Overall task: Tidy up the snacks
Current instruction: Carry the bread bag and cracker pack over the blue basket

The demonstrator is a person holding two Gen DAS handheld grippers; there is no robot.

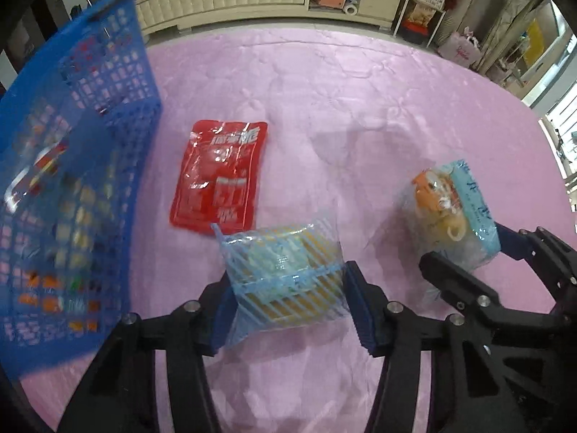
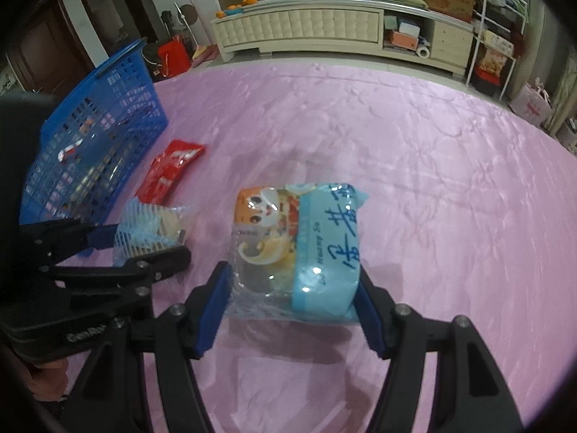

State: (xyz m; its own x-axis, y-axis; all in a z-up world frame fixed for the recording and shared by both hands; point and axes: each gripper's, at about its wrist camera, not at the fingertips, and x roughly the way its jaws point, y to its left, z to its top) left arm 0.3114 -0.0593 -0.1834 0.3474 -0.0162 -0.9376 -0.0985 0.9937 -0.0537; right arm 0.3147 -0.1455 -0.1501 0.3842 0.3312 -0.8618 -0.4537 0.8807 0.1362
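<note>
My left gripper (image 1: 288,283) is shut on a clear snack packet with blue-and-white stripes (image 1: 285,267); its blue pads press both sides of it on the pink cloth (image 1: 360,90). My right gripper (image 2: 292,274) is shut on a light-blue snack packet with an orange cartoon face (image 2: 299,238). From the right wrist view the left gripper (image 2: 137,245) and striped packet (image 2: 144,223) show at the left. A red snack packet (image 1: 221,176) lies flat between the striped packet and the blue mesh basket (image 1: 90,144), which holds several snacks.
The basket (image 2: 97,144) stands at the left edge of the pink cloth (image 2: 414,144). Beyond the cloth are a cream cabinet (image 2: 306,29), a white shelf rack (image 2: 494,36) and a red bag (image 2: 173,54) on the floor.
</note>
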